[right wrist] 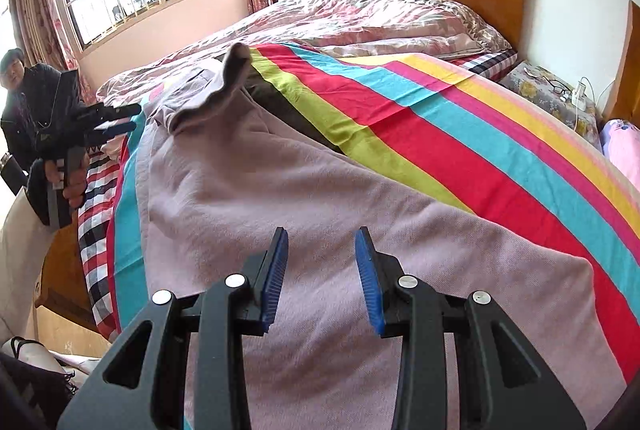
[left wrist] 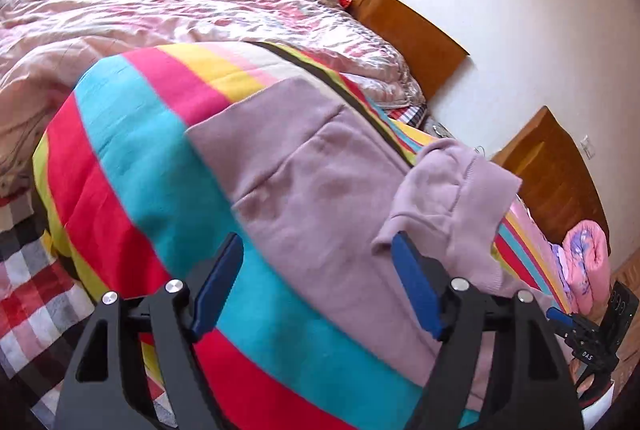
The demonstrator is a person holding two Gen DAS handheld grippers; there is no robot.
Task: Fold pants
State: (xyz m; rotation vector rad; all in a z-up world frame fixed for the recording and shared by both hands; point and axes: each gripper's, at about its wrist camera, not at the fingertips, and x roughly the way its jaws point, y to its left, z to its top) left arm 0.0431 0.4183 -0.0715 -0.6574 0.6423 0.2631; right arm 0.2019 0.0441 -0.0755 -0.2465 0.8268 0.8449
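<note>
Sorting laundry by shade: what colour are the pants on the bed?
Pale lilac-mauve, plain, no pattern: the pants show best in the right wrist view.

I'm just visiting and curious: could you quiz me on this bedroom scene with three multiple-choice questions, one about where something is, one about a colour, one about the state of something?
1. Where do the pants lie?
A. On the striped blanket on the bed
B. On the floor
C. Over the headboard

2. What colour are the pants?
A. Dark blue
B. Pale lilac
C. Bright green

3. How do the jaws of the right gripper stand?
A. Clamped on a pillow
B. Apart, with nothing pinched between them
C. Shut on a phone

Answers:
1. A: the cloth spreads across the striped blanket.
2. B: the fabric reads pale lilac in both views.
3. B: a clear gap shows between the blue pads, above the pants.
</note>
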